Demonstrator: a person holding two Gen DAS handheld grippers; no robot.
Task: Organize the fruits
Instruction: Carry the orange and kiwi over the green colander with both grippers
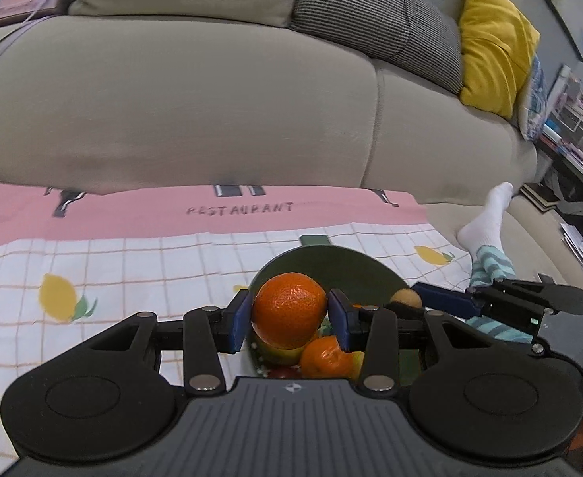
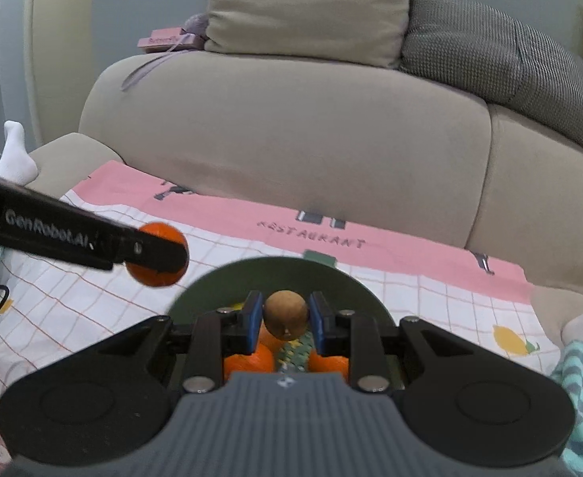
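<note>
My left gripper (image 1: pixel 289 316) is shut on an orange (image 1: pixel 289 310) and holds it over the near left rim of a dark green bowl (image 1: pixel 355 268). The same orange (image 2: pixel 157 255) shows in the right wrist view, left of the bowl (image 2: pixel 227 282). My right gripper (image 2: pixel 285 316) is shut on a small brown round fruit (image 2: pixel 286 313) above the bowl; this fruit also shows in the left wrist view (image 1: pixel 406 299). Inside the bowl lie more oranges (image 1: pixel 325 357), a yellow-green fruit (image 1: pixel 279 353) and a patterned piece (image 2: pixel 296 351).
The bowl stands on a checked cloth with lemon prints and a pink band (image 1: pixel 212 214), spread on a beige sofa seat (image 1: pixel 212 99). Cushions, grey (image 1: pixel 374 20) and yellow (image 1: pixel 494 43), lean at the back. A person's socked foot (image 1: pixel 486 214) rests right of the cloth.
</note>
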